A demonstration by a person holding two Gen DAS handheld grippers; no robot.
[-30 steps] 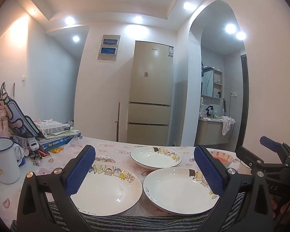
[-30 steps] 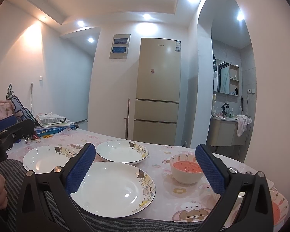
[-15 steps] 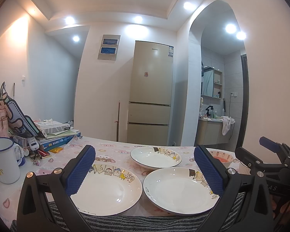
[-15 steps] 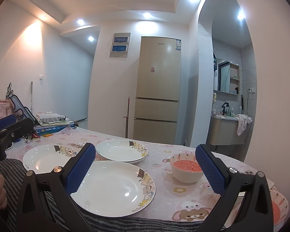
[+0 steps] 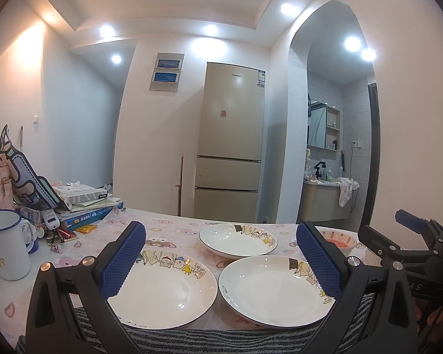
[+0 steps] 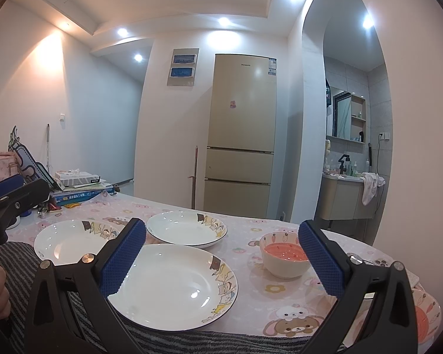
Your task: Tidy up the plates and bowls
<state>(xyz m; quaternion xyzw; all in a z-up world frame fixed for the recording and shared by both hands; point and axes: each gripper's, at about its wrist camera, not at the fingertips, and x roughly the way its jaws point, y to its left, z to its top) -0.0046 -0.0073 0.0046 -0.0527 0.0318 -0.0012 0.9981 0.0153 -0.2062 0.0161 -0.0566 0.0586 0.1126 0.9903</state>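
Note:
Three white cartoon-rimmed plates lie on the pink table: a near-left plate (image 5: 168, 289), a near-right plate (image 5: 274, 292) and a far plate (image 5: 237, 240). In the right wrist view they show as the left plate (image 6: 73, 240), the near plate (image 6: 174, 286) and the far plate (image 6: 186, 228). A small bowl (image 6: 285, 255) with a red inside stands right of them; it also shows in the left wrist view (image 5: 341, 240). My left gripper (image 5: 221, 261) is open and empty above the near plates. My right gripper (image 6: 221, 261) is open and empty above the near plate.
A white enamel mug (image 5: 6, 244), stacked books (image 5: 85, 206) and clutter fill the table's left side. Another patterned bowl (image 6: 425, 315) sits at the right table edge. A striped cloth (image 5: 206, 339) lies at the front. A fridge (image 5: 230, 159) stands behind.

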